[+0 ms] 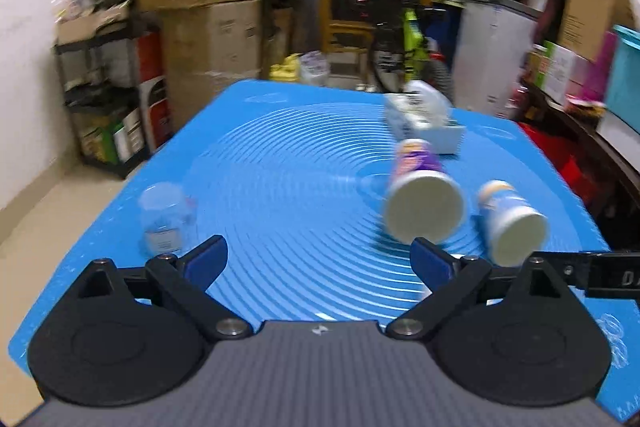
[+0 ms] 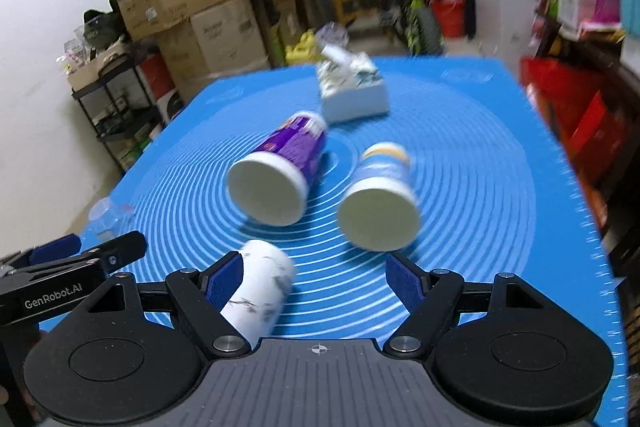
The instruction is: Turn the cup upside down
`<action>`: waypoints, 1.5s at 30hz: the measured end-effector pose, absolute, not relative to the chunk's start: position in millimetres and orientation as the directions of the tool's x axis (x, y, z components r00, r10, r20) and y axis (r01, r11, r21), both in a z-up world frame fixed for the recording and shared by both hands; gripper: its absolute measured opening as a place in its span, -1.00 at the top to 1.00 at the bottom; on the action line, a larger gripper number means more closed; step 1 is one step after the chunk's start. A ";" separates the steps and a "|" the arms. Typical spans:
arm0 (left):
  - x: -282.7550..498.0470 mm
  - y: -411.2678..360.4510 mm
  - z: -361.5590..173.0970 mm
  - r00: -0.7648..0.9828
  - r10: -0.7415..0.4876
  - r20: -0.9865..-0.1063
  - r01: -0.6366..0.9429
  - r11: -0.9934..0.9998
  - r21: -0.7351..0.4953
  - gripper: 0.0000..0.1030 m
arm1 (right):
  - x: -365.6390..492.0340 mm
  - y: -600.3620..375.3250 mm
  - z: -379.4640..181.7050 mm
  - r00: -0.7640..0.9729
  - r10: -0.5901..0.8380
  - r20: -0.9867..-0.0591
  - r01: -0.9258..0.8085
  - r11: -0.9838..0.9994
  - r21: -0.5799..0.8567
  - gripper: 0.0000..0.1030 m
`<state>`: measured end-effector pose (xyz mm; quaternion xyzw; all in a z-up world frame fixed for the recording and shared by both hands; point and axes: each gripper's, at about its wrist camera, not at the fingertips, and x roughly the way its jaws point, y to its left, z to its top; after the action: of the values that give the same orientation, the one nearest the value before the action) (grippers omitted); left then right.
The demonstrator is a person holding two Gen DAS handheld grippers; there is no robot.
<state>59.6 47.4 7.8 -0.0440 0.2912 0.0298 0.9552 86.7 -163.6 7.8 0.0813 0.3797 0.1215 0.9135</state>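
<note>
A purple paper cup (image 2: 276, 167) lies on its side on the blue mat (image 2: 480, 187), mouth toward me; it also shows in the left wrist view (image 1: 420, 195). A blue and white cup (image 2: 380, 195) lies on its side beside it, also in the left wrist view (image 1: 508, 219). A white marbled cup (image 2: 260, 291) lies next to my right gripper's left finger. A clear plastic cup (image 1: 166, 219) stands at the mat's left edge. My left gripper (image 1: 320, 263) is open and empty. My right gripper (image 2: 316, 279) is open and empty. Both views are motion-blurred.
A white box with packets (image 2: 352, 91) sits at the far side of the mat, also in the left wrist view (image 1: 424, 123). Cardboard boxes (image 1: 200, 7) and a black shelf (image 1: 100, 99) stand beyond the left edge. Red clutter (image 2: 580, 107) lies right.
</note>
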 end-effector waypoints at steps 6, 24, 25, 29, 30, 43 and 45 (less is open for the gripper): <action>73.0 77.5 -7.6 0.809 0.108 -0.578 -0.161 0.986 -0.042 -0.88 | 122.1 -141.4 -7.0 0.576 0.352 -0.737 -0.136 0.931 0.339 -0.58; 70.5 85.6 -23.8 0.784 0.087 -0.614 -0.149 0.987 -0.050 -0.88 | 142.6 -106.3 -39.7 0.450 0.420 -0.788 -0.144 0.905 0.400 -0.25; 69.8 85.9 -23.7 0.784 0.087 -0.614 -0.151 0.987 -0.053 -0.88 | 137.4 -107.7 -37.5 0.487 0.403 -0.775 -0.149 0.913 0.381 -0.25; 68.2 84.2 -23.1 0.784 0.083 -0.615 -0.153 0.986 -0.061 -0.88 | 111.4 -107.3 -25.7 0.694 0.287 -0.661 -0.182 0.957 0.224 -0.25; 67.9 82.9 -23.0 0.784 0.082 -0.615 -0.151 0.987 -0.061 -0.88 | 103.7 -103.1 -24.8 0.750 0.242 -0.615 -0.192 0.970 0.148 -0.25; 59.2 70.4 -22.5 0.788 0.070 -0.612 -0.127 0.991 -0.050 -0.88 | 35.8 -64.3 -58.0 0.919 0.102 -0.382 -0.227 0.926 -0.300 -0.22; 57.2 68.1 -22.8 0.787 0.064 -0.613 -0.118 0.992 -0.048 -0.88 | 32.7 -68.1 -56.5 0.909 0.104 -0.404 -0.227 0.936 -0.270 -0.21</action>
<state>57.2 68.1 -22.8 -0.0421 0.3226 0.0483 0.9444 32.7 -68.1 -56.5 -0.1575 0.1953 0.0857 0.9642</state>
